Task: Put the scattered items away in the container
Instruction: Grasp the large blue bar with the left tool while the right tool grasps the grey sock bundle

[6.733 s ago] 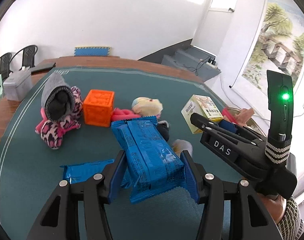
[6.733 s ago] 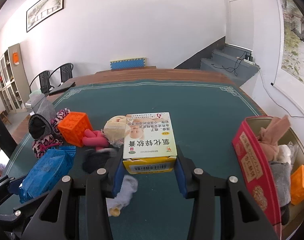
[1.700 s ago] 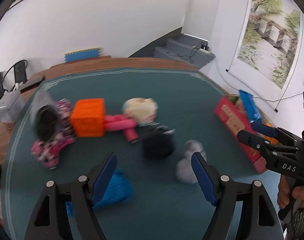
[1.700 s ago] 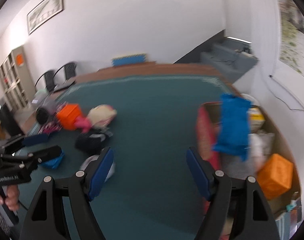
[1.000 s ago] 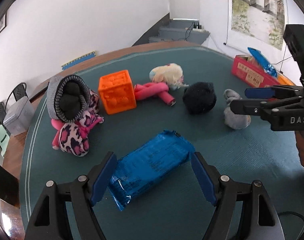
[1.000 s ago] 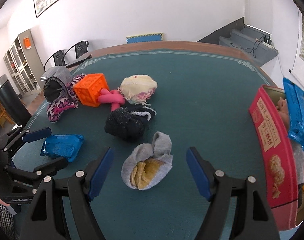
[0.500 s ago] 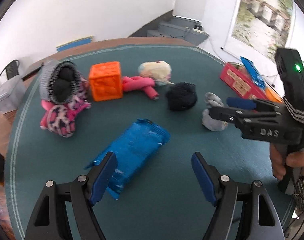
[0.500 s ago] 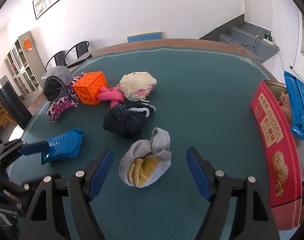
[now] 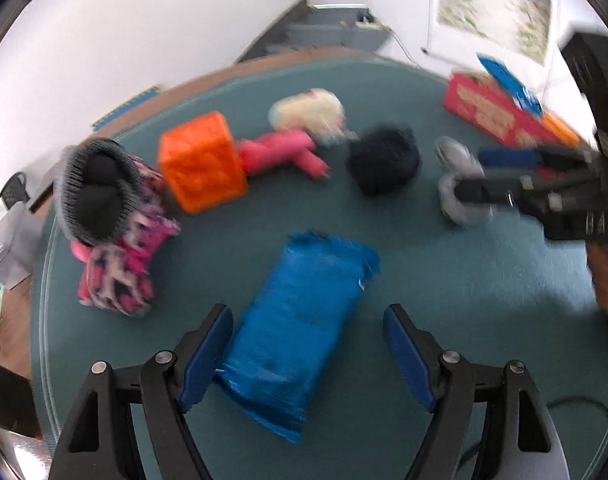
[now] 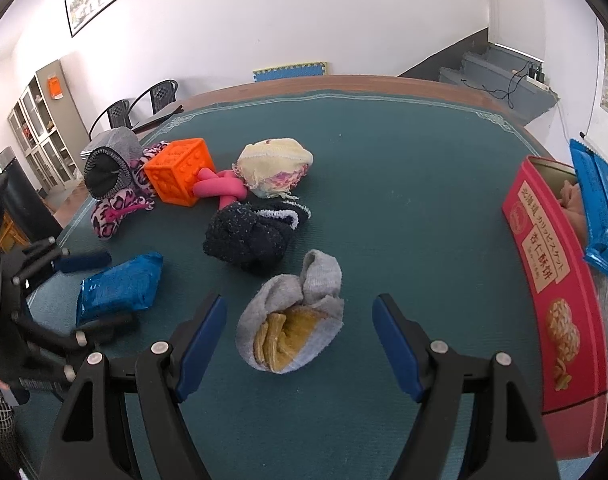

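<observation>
The left gripper (image 9: 308,356) is being held wide open and empty around the blue packet (image 9: 299,336) lying on the green table (image 10: 404,168), while the right gripper (image 10: 299,344), equally open and empty, is being poised over the grey sock bundle (image 10: 293,316). The packet is being judged light, crinkly and slippery, best pinched across its narrow middle, and the bundle soft and squashy. The red box (image 10: 552,292) is being cut off at the right edge, so its contents are mostly hidden, and the left view is being blurred.
</observation>
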A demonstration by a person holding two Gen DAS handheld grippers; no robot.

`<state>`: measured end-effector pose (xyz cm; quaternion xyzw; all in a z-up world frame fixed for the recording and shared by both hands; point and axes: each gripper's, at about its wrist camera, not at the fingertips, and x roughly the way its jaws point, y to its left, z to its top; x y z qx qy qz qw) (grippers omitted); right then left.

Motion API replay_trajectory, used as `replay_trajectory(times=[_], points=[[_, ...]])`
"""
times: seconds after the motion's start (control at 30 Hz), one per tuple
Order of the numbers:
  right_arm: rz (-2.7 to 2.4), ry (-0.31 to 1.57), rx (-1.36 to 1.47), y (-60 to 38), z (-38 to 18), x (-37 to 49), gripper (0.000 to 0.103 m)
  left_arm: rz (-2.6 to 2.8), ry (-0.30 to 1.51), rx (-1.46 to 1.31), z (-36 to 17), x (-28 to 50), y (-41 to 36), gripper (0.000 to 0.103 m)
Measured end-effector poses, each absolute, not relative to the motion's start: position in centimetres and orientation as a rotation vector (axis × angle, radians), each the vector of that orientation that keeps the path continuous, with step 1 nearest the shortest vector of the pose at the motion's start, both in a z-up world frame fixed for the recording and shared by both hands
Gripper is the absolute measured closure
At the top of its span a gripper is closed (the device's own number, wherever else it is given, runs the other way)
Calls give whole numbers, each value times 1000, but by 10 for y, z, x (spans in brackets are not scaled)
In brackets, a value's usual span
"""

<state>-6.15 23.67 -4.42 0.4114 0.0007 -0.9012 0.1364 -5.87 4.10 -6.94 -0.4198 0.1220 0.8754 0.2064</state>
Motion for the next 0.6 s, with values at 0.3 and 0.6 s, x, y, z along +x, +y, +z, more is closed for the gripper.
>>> replay_trajectory(times=[0.3,0.6], points=[[-2613,21,1199,233,-49,-64,25,2451,271,-1210,-71,-54,50,55],[-2595,8,1233,233,-60,-75,47,2518,133,-1259,-69,-54,48,56]])
